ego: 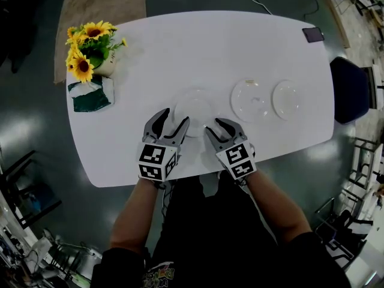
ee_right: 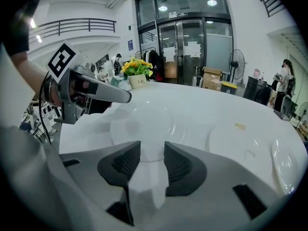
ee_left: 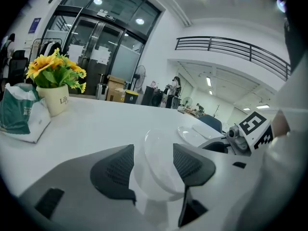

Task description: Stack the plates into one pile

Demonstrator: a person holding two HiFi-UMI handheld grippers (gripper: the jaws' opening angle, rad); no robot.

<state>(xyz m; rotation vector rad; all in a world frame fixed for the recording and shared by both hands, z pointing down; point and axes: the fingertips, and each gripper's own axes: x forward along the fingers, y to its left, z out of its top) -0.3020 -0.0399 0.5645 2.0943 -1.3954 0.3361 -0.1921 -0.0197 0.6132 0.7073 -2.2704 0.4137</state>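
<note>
Plates (ego: 252, 92) are laid flat in a row of three along the near side of a white table (ego: 198, 47), none stacked. At far left, sunflowers (ego: 89, 47) and a green bag (ego: 90, 96) are noted. Left gripper (ego: 174, 117) is held at the left plate (ego: 196, 104), jaws wide apart, nothing clamped. Right gripper (ego: 214, 125) is set at that plate's near right rim, jaws likewise apart, nothing gripped. Middle plate (ego: 252, 104) and right plate (ego: 287, 99) are seen just beside each other.

Office lobby: glass doors (ee_right: 180, 52), mezzanine railing (ee_left: 226, 46)
</note>
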